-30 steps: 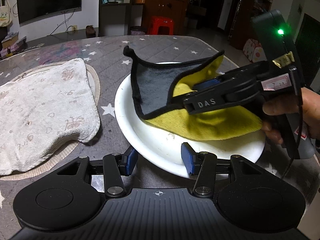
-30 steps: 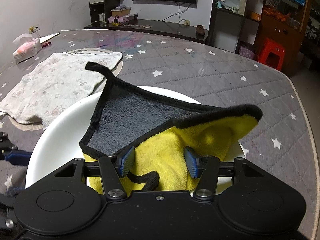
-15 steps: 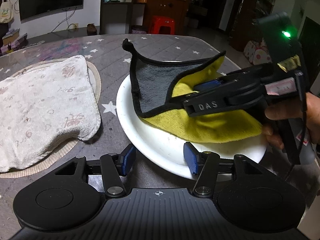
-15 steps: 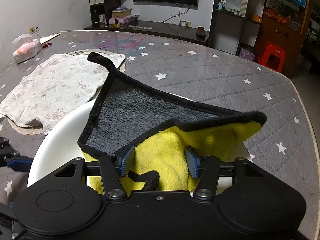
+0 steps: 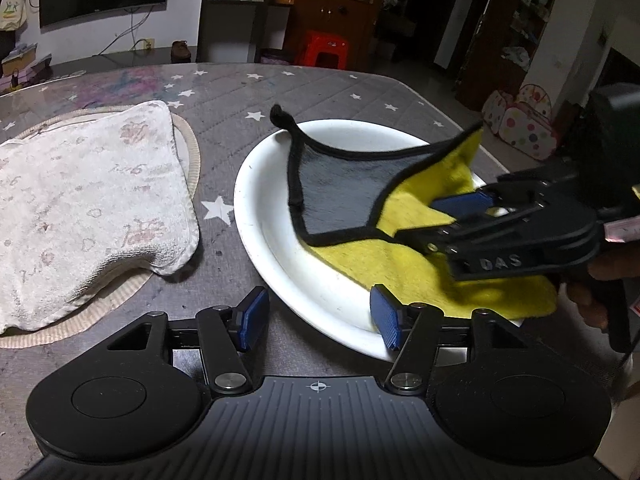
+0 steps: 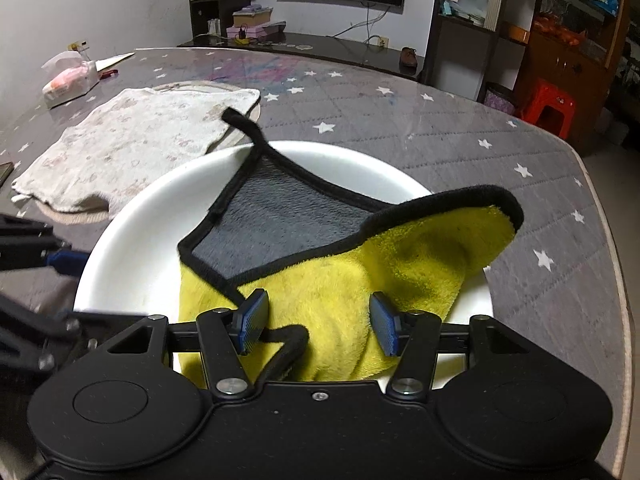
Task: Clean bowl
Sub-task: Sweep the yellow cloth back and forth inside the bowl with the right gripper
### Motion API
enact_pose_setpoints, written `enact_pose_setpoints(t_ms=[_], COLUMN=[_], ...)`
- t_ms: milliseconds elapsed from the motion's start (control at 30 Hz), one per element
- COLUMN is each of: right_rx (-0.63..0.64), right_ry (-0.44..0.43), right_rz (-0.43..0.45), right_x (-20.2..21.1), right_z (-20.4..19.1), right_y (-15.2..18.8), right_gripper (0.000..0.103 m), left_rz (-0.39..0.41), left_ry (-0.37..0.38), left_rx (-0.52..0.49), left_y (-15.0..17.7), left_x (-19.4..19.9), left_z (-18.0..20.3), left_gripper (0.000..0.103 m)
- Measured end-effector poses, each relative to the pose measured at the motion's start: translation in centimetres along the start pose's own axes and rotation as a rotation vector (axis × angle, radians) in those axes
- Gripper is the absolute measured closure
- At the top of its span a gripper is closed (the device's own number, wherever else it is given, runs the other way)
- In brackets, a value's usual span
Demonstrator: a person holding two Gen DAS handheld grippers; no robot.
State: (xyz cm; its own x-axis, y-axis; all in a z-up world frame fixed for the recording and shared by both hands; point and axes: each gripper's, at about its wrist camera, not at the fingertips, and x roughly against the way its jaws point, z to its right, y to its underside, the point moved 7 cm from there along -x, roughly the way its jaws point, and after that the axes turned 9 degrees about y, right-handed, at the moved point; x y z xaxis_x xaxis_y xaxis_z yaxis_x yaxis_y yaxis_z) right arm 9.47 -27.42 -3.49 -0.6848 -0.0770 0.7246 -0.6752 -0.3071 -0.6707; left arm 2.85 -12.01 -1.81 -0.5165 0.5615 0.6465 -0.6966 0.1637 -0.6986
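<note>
A white bowl sits on the grey star-patterned table. Inside it lies a yellow cloth with a grey side and black trim, its corners standing up. My right gripper reaches in from the right, held by a hand, and is shut on a thick bunch of the cloth. My left gripper straddles the bowl's near rim with its jaws opening. One pad hangs over the bowl, and the other is outside it with a gap to the rim. A left pad shows at the bowl's left edge.
A white patterned towel lies on a round woven mat left of the bowl. A tissue pack sits at the far left. The table's rounded edge runs close on the right, with a red stool beyond.
The right gripper has dragged the cloth to the right across the bowl, baring more of the bowl's left side. The left gripper's jaws have widened at the rim.
</note>
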Motion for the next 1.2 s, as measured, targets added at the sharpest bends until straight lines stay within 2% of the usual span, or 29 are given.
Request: enact_pose_setpoints(t_ms=[500, 1200], right_rx=[-0.016, -0.029], right_ry=[0.010, 0.022], right_rz=[0.003, 0.024], right_x=[-0.8, -3.6], right_z=[0.1, -1.4], right_y=[-0.5, -3.7], right_gripper=[0.041, 0.038], left_rz=[0.011, 0.013], left_ry=[-0.007, -0.006], left_rx=[-0.008, -0.004], left_y=[-0.2, 0.2], left_x=[-1.2, -0.6], left_z=[-0.4, 0.2], left_gripper=[0.042, 0.041])
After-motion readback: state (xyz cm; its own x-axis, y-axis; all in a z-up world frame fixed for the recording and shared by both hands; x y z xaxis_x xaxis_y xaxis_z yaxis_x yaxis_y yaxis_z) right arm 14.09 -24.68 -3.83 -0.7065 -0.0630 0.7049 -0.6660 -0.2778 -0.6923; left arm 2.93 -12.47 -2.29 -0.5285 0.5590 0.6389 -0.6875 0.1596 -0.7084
